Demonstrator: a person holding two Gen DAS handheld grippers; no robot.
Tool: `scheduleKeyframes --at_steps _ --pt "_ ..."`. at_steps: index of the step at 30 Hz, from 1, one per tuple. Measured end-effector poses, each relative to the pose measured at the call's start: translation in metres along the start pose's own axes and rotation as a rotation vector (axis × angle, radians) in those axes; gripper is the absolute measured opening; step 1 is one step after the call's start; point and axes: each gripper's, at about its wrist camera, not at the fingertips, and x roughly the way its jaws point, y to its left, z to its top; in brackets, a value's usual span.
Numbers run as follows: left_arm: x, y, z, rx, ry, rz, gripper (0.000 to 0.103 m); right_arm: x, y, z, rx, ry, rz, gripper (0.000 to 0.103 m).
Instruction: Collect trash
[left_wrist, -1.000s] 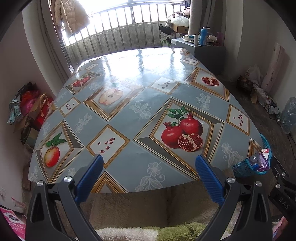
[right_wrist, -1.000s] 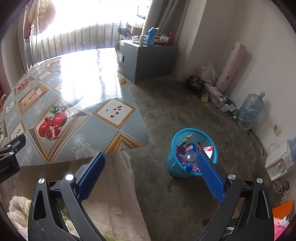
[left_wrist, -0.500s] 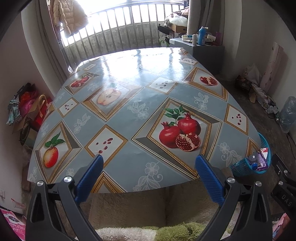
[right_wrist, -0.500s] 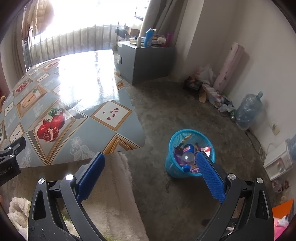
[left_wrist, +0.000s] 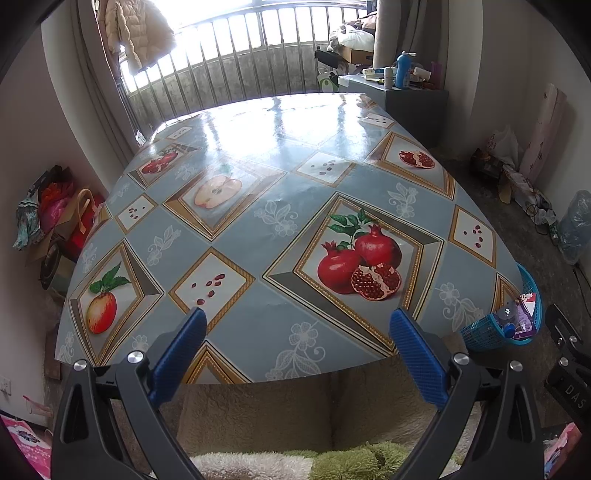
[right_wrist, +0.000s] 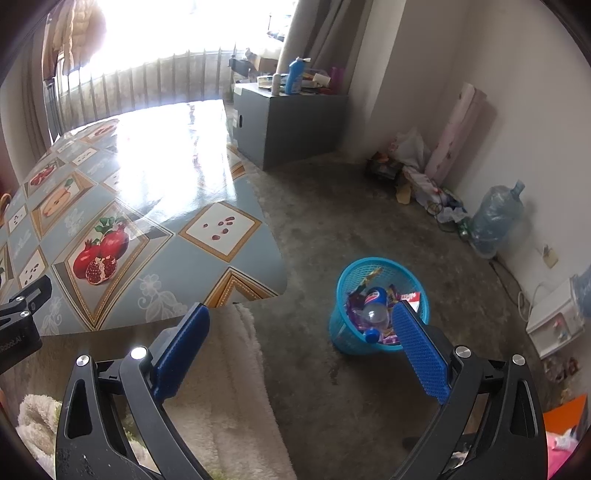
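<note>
Round blue mesh basket (right_wrist: 380, 341) of crumpled wrappers, glossy tablecloth (left_wrist: 258, 240) alongside

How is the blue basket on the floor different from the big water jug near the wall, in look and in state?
The blue basket is an open mesh of bright blue plastic; the water jug is a closed, see-through, pale bluish bottle with a narrow neck. The basket holds trash, a plastic bottle and wrappers; what the jug holds cannot be told. The basket stands out on the floor near the table; the jug stands at the wall. Both are upright on the floor.
</note>
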Motion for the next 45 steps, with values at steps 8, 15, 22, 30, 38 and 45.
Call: scheduleKeyframes --at_steps 8,15,22,30,38,45 --pt "-0.0002 0.0009 0.0004 -0.002 -0.003 0.001 0.097 -0.0001 0.0001 0.0010 -0.002 -0.003 0.002 0.095" --pt "-0.0005 0.0031 -0.0002 -0.005 -0.005 0.002 0.097 -0.0011 0.0030 0.0022 -0.002 -0.005 0.003 0.095" --pt "-0.0003 0.0032 0.0002 -0.004 -0.005 0.001 0.097 -0.0012 0.0048 0.0021 -0.002 -0.007 0.002 0.095" --pt "0.0000 0.0036 0.0002 -0.005 -0.004 0.001 0.097 -0.0010 0.0048 0.0020 -0.001 -0.008 0.002 0.095" --pt "-0.0001 0.0041 0.0002 -0.005 -0.005 0.001 0.097 -0.0010 0.0037 0.0023 -0.003 -0.008 0.003 0.095" --pt "0.0000 0.0038 0.0005 -0.004 -0.005 0.001 0.097 -0.0015 0.0050 0.0025 -0.001 -0.007 0.003 0.095"
